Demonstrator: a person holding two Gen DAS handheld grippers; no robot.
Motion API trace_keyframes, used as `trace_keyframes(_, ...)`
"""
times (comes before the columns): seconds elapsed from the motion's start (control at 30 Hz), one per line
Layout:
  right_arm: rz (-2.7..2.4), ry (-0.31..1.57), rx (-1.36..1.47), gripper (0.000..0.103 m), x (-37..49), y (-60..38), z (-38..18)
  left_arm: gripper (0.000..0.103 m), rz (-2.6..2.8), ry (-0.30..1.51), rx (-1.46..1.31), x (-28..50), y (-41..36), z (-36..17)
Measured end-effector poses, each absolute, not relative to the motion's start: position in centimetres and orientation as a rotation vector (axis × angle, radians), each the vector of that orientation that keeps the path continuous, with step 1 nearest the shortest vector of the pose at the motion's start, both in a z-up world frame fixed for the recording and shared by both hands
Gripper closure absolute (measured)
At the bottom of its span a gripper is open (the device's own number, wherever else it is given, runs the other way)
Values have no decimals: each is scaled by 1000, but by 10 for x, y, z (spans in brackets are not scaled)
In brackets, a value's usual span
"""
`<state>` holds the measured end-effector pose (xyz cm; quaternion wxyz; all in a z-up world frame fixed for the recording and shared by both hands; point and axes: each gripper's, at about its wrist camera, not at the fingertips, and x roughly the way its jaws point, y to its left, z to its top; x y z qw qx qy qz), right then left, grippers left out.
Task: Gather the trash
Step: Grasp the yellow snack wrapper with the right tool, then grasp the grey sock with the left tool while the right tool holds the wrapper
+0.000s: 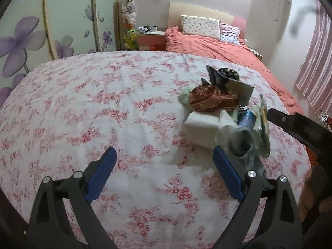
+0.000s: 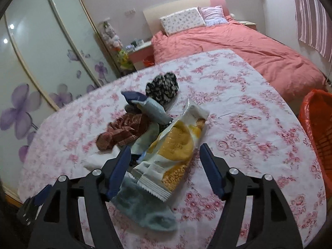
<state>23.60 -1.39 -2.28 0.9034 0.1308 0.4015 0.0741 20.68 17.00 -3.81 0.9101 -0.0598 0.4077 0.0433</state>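
One snack wrapper (image 2: 176,155), white and yellow with a crimped, saw-toothed end, is what I judge to be the trash nearest my right claw (image 2: 165,169). It lies on top of the heap on the flower-print counter (image 2: 249,114), tilted, its crimped end toward me and resting on a pale blue fuzzy sock (image 2: 145,209). The wrapper sits between my right claw's pads; the jaws stand wide and neither pad presses on it, so I hold nothing. I expect it to be very light, thin, crinkly and slippery, likely to slide or collapse under a pinch; the stiff crimped seam looks like the best place to bite.

Around it lie soft things: a rust-striped cloth (image 2: 124,132), a black-and-white knit piece (image 2: 162,88), and a blue-grey packet (image 2: 149,108) that may be trash too. An orange basket (image 2: 317,137) stands just off the counter's right edge, probably the bin.

My left claw (image 1: 164,176) hangs wide open and empty over bare cloth, beside the heap.
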Motion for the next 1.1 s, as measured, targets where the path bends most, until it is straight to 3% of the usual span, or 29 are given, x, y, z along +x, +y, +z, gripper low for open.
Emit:
trace_keyframes(0.1, 123, 879, 245, 38, 243, -10, -36, 11, 82, 853, -134, 205, 173, -42)
trace_keyframes(0.17, 124, 918, 251, 56, 245, -14, -46, 12, 70, 857, -139, 205, 173, -47)
trace_keyframes(0.23, 127, 936, 247, 63, 244, -17, -51, 12, 56, 861, -143, 205, 171, -47)
trace_keyframes(0.27, 127, 929, 237, 83, 241, -19, -50, 13, 47, 864, -146, 206, 169, -48)
trace_keyframes(0.4, 104, 888, 177, 97, 231, -29, -38, 15, -12, 879, -163, 206, 154, -49)
trace_keyframes(1.03, 1, 855, 232, 100, 207, -97, -39, 23, -134, 980, -174, 225, 69, -83)
trace_keyframes(1.1, -1, 860, 236, 99, 206, -98, -41, 34, -119, 969, -169, 229, 67, -83)
